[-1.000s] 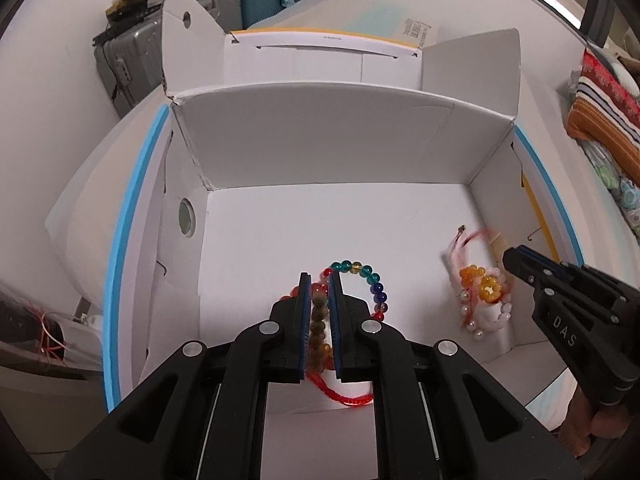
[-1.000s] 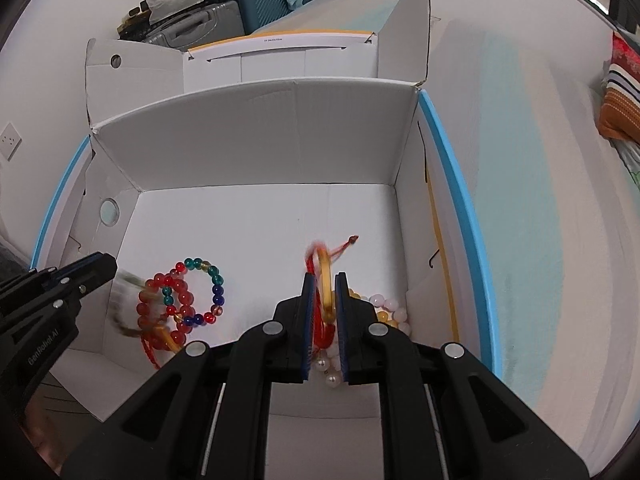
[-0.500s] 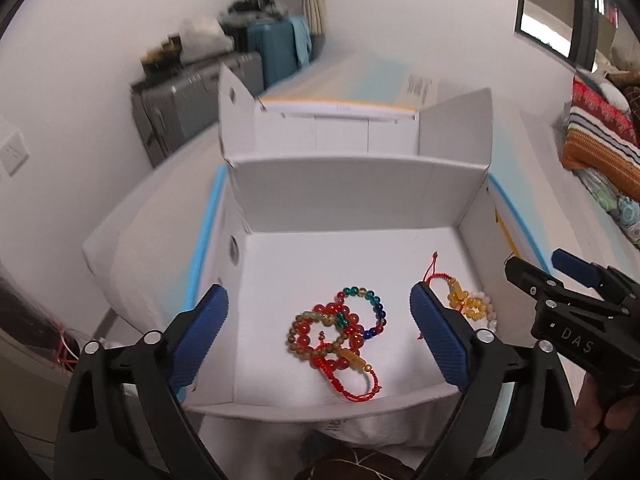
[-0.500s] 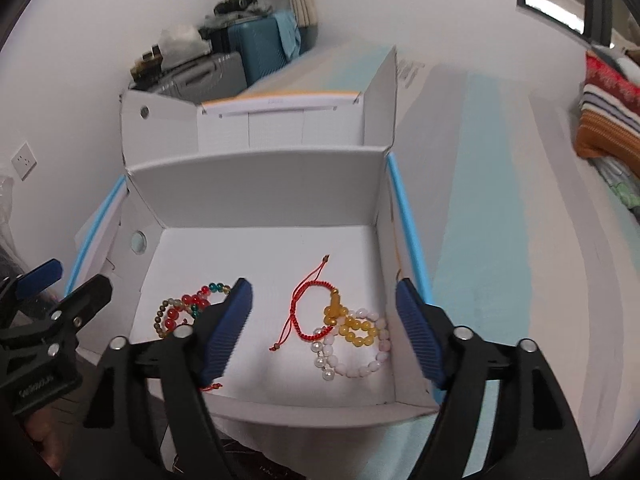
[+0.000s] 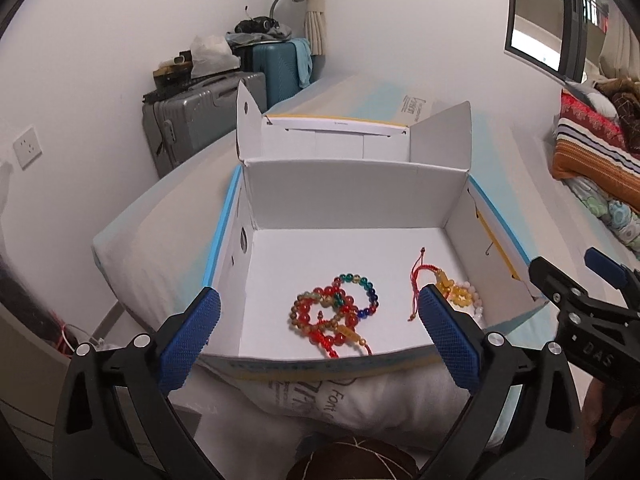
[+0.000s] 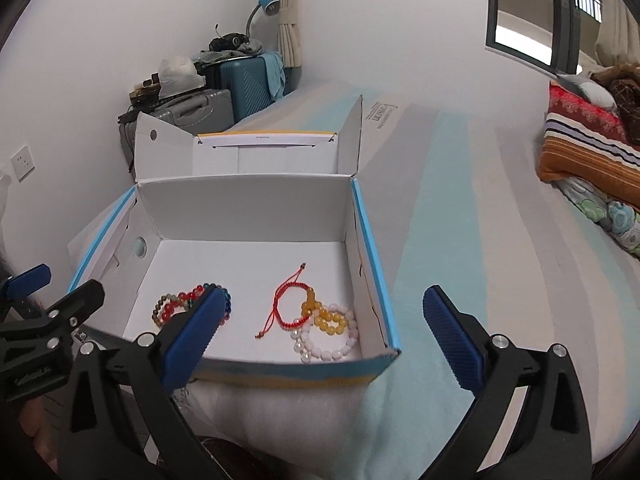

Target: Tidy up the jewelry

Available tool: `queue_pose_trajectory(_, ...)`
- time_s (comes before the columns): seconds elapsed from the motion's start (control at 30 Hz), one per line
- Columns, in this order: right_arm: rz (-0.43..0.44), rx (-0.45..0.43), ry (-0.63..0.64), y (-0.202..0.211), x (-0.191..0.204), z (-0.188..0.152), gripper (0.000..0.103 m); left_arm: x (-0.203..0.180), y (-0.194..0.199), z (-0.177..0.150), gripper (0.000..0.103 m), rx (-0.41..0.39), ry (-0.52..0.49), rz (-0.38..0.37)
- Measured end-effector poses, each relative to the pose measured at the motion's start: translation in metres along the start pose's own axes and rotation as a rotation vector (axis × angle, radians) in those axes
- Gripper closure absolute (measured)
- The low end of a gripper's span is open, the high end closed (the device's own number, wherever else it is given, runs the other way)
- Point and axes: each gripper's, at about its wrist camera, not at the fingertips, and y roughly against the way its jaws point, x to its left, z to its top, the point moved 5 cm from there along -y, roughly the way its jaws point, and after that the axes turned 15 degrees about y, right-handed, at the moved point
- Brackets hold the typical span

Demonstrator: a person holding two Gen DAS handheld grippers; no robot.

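While both claws hang over the near edge of the box, neither one has anything in it. The left gripper (image 5: 318,330) has its blue pads spread wide and its jaws are opening the last bit, with only air between them; the right gripper (image 6: 320,330) looks the same, jaws opening, nothing pinched.

Past the fingertips sits the white cardboard box (image 5: 348,184) on the bed, lid flaps folded back. All the jewelry I can see is on its floor in two loose piles. On the left side is a tangle of red and amber bead bracelets (image 5: 320,314) overlapped with a multicolour bead bracelet (image 5: 362,286). Toward the right wall lies a red cord bracelet (image 6: 286,306), touching a yellow bead bracelet (image 6: 324,318) and a pale pink-white bead bracelet (image 6: 326,344), which overlap each other.

My read: this is the release step, with each claw clear of its own pile, so the drop-off part seems done. If more sorting is wanted, the next move calls for a careful pinch on a single strand, since those beads are tangled and one lift could drag a neighbour along. Otherwise the lid flap at the back needs closing.

Further back there are suitcases (image 6: 224,88) against the wall and a blue desk lamp (image 6: 266,4).
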Motion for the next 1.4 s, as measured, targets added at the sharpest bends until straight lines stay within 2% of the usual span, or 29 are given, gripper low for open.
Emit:
queue_pose_trajectory(0.47, 0.013, 0.016, -0.015, 0.012, 0.011, -0.033, 0.008, 0.006, 0.002, -0.032, 0.006, 0.013, 0.019, -0.022)
queue_pose_trajectory(0.87, 0.018, 0.033, -0.015, 0.008, 0.014, -0.04, 0.008, 0.008, 0.005, -0.032, 0.006, 0.015, 0.027, -0.029)
queue_pose_trajectory(1.2, 0.022, 0.034, -0.003, 0.007, 0.016, -0.04, 0.008, 0.005, -0.003, -0.035, 0.006, 0.04, 0.008, 0.005)
queue_pose_trajectory(1.4, 0.023, 0.041, -0.007, 0.005, 0.016, -0.042, 0.008, 0.005, -0.007, -0.039, 0.006, 0.082, 0.033, -0.025)
